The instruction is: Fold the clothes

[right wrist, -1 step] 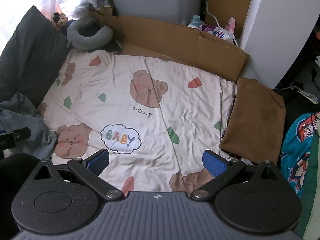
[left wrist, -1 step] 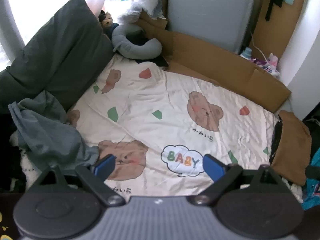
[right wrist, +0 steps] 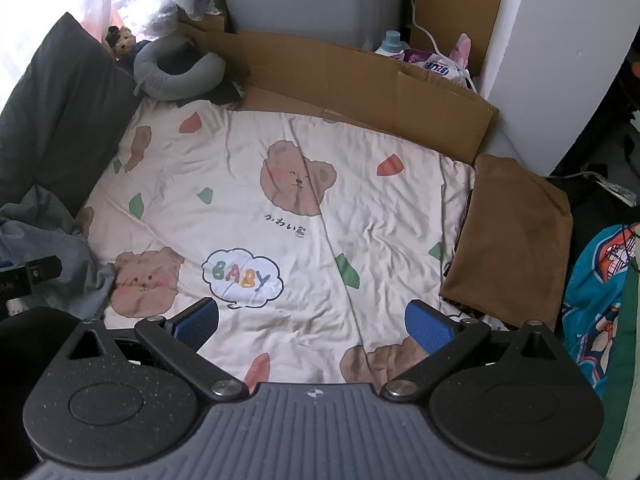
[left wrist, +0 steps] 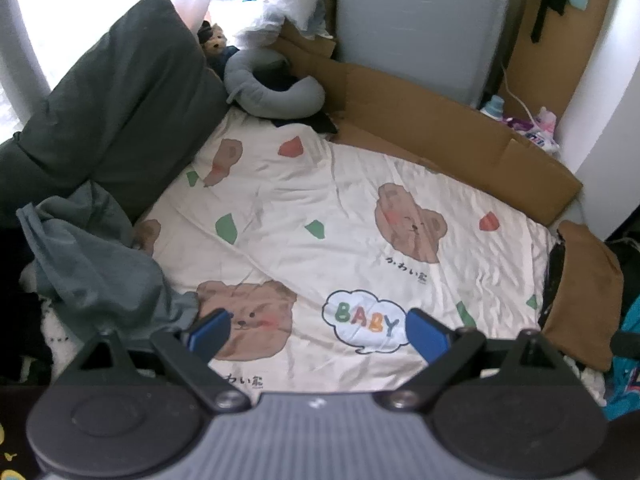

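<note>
Both empty: my left gripper [left wrist: 316,330] and right gripper [right wrist: 312,322] gape wide above the bed sheet [right wrist: 360,208]. Nothing picked yet. Grey garment [left wrist: 100,276] crumpled near-left; I'd grab that next, spread flat.

Bear-print bedsheet [right wrist: 256,184] under crumpled grey garment [left wrist: 96,272]

bed: bear-print sheet [right wrist: 360,216] | cardboard [right wrist: 360,76] along far edge (flattened) | bright window [left wrist: 36,32] left | white wall [right wrist: 560,60] right
</note>
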